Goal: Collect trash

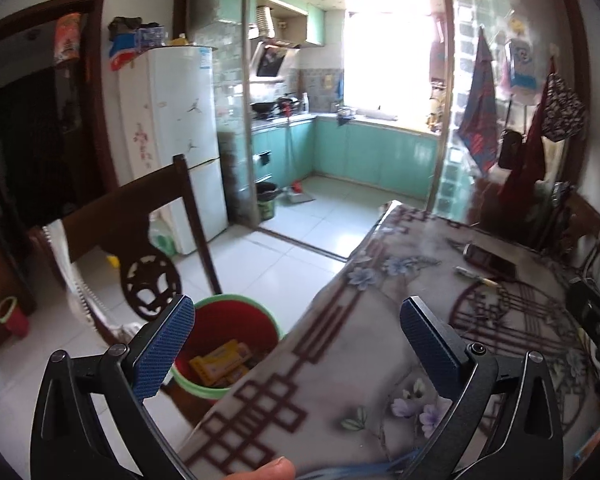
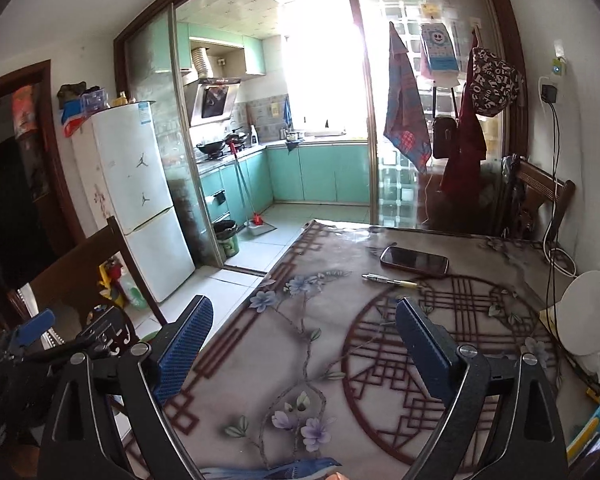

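I judge the job nearly done — yellow trash point(image 1: 224, 362) lies in the bin point(image 1: 278, 322) left of the table point(image 2: 340, 320), only a phone point(image 2: 414, 260) and pen point(image 2: 388, 280) remain far, and my left gripper point(image 1: 296, 344) and right gripper point(image 2: 304, 344) gape wide, holding nothing.

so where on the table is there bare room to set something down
Most of the floral patterned tablecloth is bare: the whole near half, between both open grippers and the silver pen. It's crowded behind the pen, by the black phone, and along the right edge by the white round object.

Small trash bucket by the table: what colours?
Red bucket with green rim; clearest in left wrist view.
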### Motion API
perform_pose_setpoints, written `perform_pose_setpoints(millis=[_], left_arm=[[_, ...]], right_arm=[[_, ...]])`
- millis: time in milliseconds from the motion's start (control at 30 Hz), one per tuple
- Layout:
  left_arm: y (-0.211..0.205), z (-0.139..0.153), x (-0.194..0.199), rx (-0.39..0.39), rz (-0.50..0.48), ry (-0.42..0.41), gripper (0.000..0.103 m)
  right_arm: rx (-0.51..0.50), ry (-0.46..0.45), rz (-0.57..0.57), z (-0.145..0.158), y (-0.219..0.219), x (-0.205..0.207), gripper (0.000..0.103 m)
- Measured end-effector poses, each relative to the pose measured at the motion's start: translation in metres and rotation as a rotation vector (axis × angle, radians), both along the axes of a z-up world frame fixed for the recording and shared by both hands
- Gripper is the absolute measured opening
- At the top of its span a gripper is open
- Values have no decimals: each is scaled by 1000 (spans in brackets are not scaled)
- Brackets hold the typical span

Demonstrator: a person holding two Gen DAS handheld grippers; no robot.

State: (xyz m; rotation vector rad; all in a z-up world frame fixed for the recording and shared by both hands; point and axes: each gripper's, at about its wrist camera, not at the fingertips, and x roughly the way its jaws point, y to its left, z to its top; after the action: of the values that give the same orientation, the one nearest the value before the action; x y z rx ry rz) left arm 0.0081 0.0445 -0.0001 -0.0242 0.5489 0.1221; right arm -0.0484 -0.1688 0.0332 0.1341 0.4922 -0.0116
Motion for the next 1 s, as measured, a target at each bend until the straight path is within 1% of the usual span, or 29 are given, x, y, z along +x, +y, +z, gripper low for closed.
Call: perform_pose_setpoints(millis=[200,633,767,1000], left_arm=[[-5,-1,-2,2,3,17,103],[-12,1,0,-4,-19,42,103],[-15,3,-1,7,-15,24,103],[-17,4,2,1,-31,26,103]], right_arm=[[-13,-11,19,-1,-2,-4,93],[8,16,15,-7,-10,2,93],[3,13,14,-7,-11,2,93],[-2,8,12,-9,-14,2,93]])
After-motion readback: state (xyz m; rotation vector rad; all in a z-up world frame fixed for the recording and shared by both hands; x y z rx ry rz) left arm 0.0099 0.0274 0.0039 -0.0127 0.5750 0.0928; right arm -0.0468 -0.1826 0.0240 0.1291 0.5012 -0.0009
